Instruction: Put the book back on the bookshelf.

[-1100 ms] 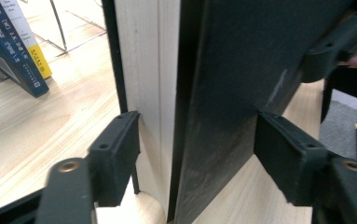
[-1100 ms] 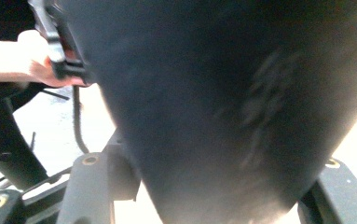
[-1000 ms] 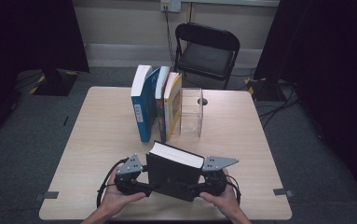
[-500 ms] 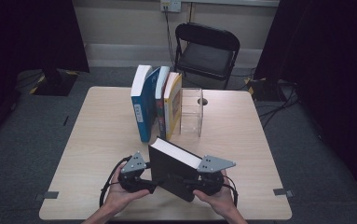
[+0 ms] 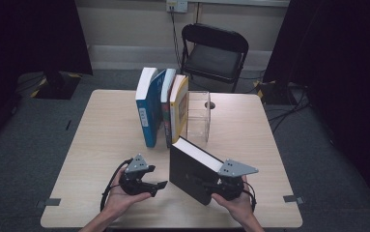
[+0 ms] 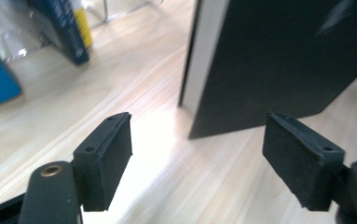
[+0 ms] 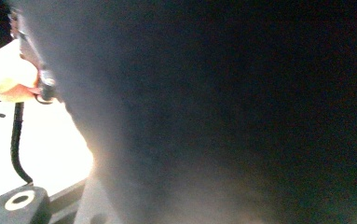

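A black hardcover book (image 5: 190, 174) stands tilted on its lower edge near the table's front edge. My right gripper (image 5: 210, 185) is shut on its right side, after its jaws closed in on it; the dark cover (image 7: 236, 116) blurs across the right gripper view. My left gripper (image 5: 159, 186) rests just left of the book, apart from it. Its jaws have just been opening and hold nothing. In the left gripper view the book (image 6: 283, 60) stands a little ahead of the two black pads (image 6: 106, 158).
Three books (image 5: 146, 113) stand upright at the table's middle against a clear acrylic holder (image 5: 198, 113). A black folding chair (image 5: 214, 50) stands behind the table (image 5: 105, 130). Bare wood lies to the left and right of the books.
The left gripper has let go of the black book and drawn away to the left. The book has tilted and turned, and only the right gripper still holds it.
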A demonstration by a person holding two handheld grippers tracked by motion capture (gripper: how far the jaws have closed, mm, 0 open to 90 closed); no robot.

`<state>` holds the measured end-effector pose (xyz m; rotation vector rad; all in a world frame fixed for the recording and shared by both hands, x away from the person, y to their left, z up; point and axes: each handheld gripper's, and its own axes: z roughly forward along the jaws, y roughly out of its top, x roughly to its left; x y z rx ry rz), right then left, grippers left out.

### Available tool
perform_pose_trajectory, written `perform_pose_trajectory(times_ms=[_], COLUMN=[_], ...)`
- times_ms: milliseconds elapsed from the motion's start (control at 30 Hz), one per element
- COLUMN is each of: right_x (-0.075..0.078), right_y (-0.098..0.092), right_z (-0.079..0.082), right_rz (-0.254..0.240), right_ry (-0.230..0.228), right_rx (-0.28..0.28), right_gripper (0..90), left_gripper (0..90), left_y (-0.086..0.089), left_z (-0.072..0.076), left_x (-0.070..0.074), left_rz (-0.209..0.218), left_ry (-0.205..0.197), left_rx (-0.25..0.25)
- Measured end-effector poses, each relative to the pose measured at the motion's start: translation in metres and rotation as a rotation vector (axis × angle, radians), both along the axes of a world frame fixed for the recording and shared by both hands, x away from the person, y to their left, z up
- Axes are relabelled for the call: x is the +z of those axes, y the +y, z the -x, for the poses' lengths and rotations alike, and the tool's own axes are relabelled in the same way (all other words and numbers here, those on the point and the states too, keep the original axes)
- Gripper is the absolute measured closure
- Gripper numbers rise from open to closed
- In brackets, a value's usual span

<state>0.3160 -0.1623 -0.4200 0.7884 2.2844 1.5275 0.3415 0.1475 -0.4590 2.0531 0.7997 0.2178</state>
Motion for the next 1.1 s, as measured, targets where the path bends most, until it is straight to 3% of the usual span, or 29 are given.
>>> perform_pose_trajectory(times_ms=[167,233,300,500,633,700,767,867,1100], right_x=[0.0,0.0,0.003,0.01,0.01,0.011,0.013,0.014,0.015], right_y=[-0.002,-0.003,-0.002,0.006,0.008,0.01,0.01,0.01,0.004], right_z=[0.0,-0.001,-0.002,-0.002,-0.002,0.0,0.003,0.004,-0.003], right_rz=[-0.021,-0.039,-0.068,-0.098,-0.099,-0.084,-0.044,-0.024,-0.039], right_ry=[0.018,0.033,0.039,0.026,0.017,0.013,-0.012,-0.02,0.003], right_rx=[0.002,0.001,0.009,0.015,-0.001,-0.01,-0.023,-0.033,-0.05], right_gripper=[50.1,48.3,45.3,38.2,36.8,41.8,48.5,50.1,51.5], left_gripper=[22.0,22.0,22.3,22.3,21.8,19.1,17.7,14.7,11.4], left_y=[0.006,0.01,0.013,0.013,0.009,0.007,0.006,0.007,0.012], left_z=[-0.011,-0.014,-0.016,-0.021,-0.021,-0.02,-0.02,-0.021,-0.018], left_x=[-0.01,-0.013,-0.016,-0.026,-0.03,-0.031,-0.031,-0.033,-0.04], left_rz=[-0.067,-0.061,-0.084,-0.164,-0.224,-0.25,-0.257,-0.245,-0.192], left_ry=[0.03,0.052,0.056,0.09,0.068,0.054,0.049,0.043,-0.005], left_rx=[0.055,0.066,0.085,0.13,0.137,0.14,0.139,0.149,0.153])
